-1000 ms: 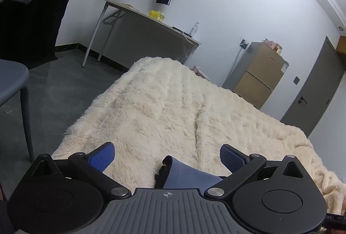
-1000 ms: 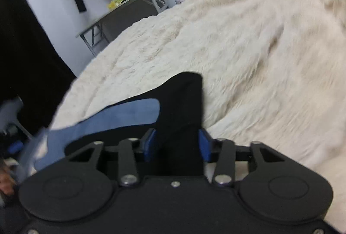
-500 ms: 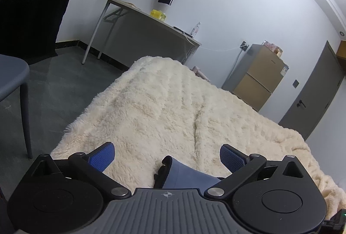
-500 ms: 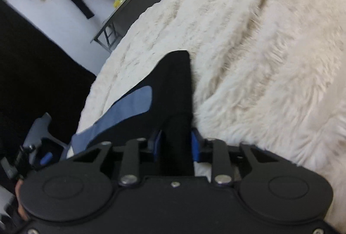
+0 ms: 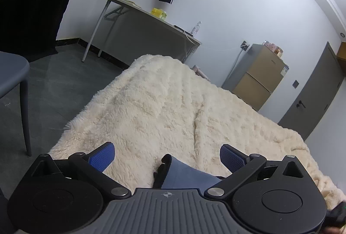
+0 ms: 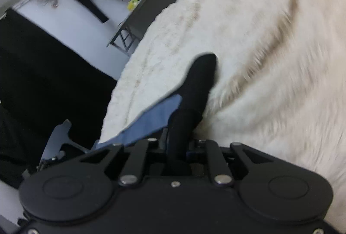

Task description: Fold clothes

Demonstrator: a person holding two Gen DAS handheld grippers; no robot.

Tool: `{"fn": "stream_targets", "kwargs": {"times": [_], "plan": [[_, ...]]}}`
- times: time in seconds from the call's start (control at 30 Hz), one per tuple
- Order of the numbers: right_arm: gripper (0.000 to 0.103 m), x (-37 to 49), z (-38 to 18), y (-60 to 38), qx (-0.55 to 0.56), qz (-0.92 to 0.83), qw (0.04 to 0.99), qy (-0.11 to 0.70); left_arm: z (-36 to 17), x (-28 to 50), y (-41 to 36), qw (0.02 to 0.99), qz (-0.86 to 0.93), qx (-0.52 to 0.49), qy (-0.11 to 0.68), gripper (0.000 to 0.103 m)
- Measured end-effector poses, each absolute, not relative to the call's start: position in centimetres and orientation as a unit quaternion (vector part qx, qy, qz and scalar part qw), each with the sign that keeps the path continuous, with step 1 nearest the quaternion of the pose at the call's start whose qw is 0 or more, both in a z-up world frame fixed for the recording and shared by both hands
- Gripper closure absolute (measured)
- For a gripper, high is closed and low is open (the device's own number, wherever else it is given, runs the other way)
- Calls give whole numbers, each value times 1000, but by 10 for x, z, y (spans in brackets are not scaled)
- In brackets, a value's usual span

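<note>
Two tools show: the right tool point(image 6: 176, 147), low in its frame, is clamped on a black and blue garment point(image 6: 194, 86) lying on the cream blanket point(image 6: 270, 39); the left tool point(image 5: 166, 154) gapes wide, gripping nothing, with the garment's edge between its pads.

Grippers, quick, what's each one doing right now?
Left gripper: open, holding nothing; the garment lies between its fingers.
Right gripper: shut on the garment.

Garment point(image 5: 186, 175) on blanket point(image 5: 164, 108), table point(image 5: 149, 24) behind, chair point(image 5: 13, 78) left
</note>
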State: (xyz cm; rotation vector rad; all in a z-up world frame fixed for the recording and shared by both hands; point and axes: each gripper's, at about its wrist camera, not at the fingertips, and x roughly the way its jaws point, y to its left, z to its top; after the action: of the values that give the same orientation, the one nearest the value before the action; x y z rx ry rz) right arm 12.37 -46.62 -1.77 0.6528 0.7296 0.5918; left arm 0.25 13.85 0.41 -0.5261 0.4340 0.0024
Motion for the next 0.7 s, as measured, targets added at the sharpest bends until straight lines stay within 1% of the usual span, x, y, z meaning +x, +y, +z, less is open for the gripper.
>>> {"fn": "stream_targets", "kwargs": {"times": [0.1,0.23,0.43,0.57,0.63,0.7], "plan": [[96,126,27,-467,293,277,855,327,5,2,138,941,1,-264,211,0],[96,132,134,-473,241,252,895,279,7,1,135,940,0,-270,207,0],[96,131,249,-480,178,159,943,232,8,-3,138,937,2,-286,201,0],[96,118,309,-466,143,117,965,189,8,-5,140,933,4,-301,196,0],[96,110,340,-440,87,109,976,166,9,-6,142,933,5,-305,193,0],[96,103,357,-406,29,107,982,154,9,-6,144,932,4,-307,192,0]]}}
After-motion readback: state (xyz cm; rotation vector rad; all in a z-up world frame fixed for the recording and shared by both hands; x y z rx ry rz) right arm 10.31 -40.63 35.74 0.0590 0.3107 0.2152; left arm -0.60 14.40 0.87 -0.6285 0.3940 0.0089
